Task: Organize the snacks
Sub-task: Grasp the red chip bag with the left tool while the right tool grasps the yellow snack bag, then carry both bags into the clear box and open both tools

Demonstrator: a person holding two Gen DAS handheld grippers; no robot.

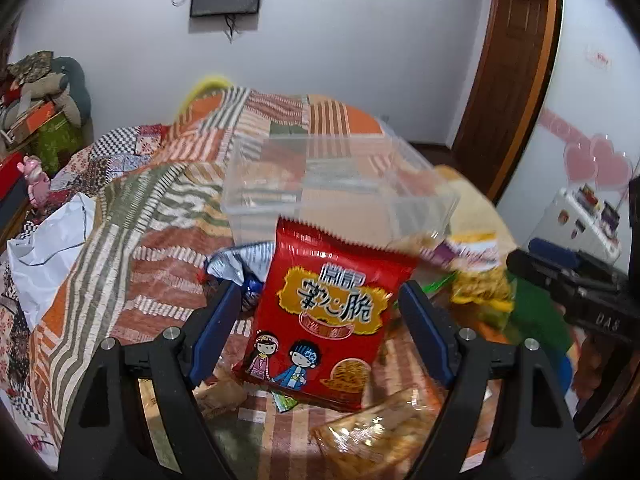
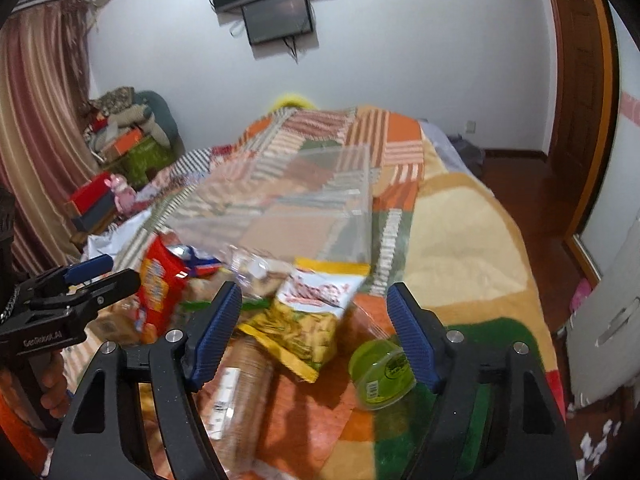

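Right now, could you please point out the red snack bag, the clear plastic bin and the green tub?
red snack bag (image 1: 324,320), left wrist view, printed front.
clear plastic bin (image 1: 256,208), left wrist view, near wall.
green tub (image 2: 380,372), right wrist view, lid.

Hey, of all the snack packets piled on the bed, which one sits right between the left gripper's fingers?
The red packet with two cartoon children on its front. It stands between the left gripper's open blue pads, while the yellow packet lies off to the right.

A red snack bag (image 1: 324,320) with cartoon figures lies flat between the left jaws (touching neither pad). A yellow chip bag (image 2: 310,318) lies between the right jaws; the clear bin (image 1: 340,184) stands beyond.
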